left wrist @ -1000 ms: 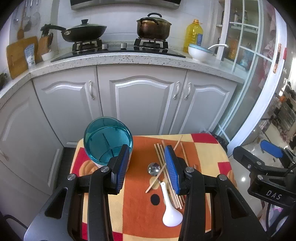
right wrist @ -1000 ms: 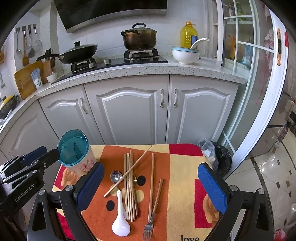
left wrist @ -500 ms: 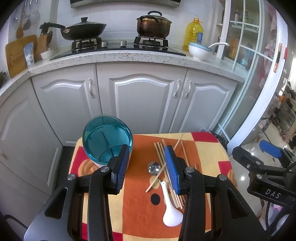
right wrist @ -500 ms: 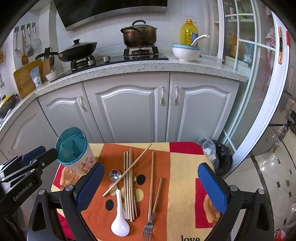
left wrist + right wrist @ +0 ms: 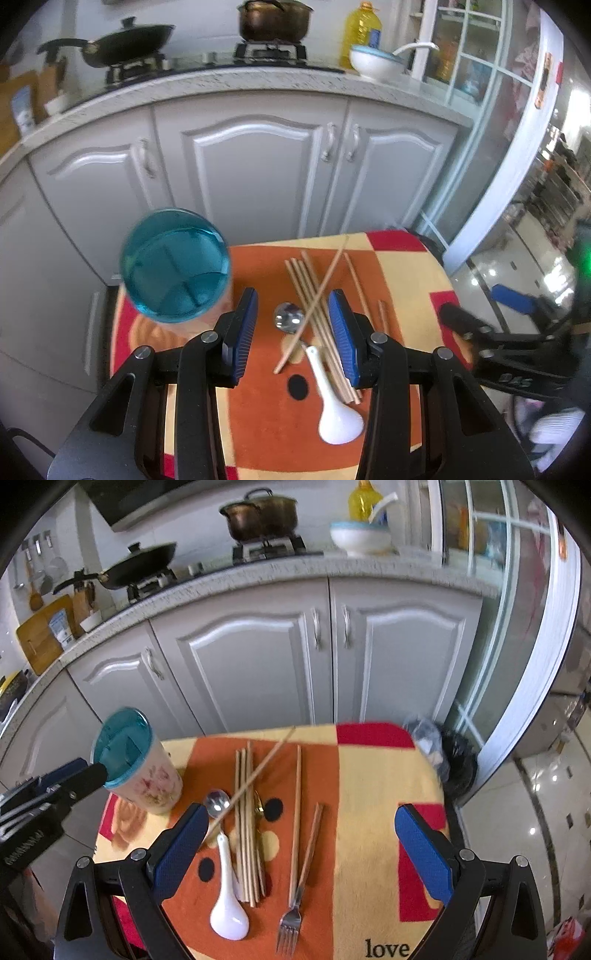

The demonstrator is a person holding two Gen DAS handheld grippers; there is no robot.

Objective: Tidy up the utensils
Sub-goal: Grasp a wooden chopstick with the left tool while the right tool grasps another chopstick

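Several chopsticks (image 5: 246, 823) lie in a loose bundle mid-tabletop, one crossing them at a slant, with a metal spoon (image 5: 217, 804) and a white ceramic spoon (image 5: 226, 893) toward the left edge and a fork (image 5: 295, 897) toward the near edge. The holder (image 5: 136, 760) stands at the far left corner. The chopsticks look light, stiff and prone to roll, best pinched mid-length; the ceramic spoon seems slippery and breakable. The left gripper (image 5: 291, 332) hangs part-open and empty over the spoons; the right gripper (image 5: 301, 853) is wide open, empty. The metal spoon's handle is hidden beneath the chopsticks.
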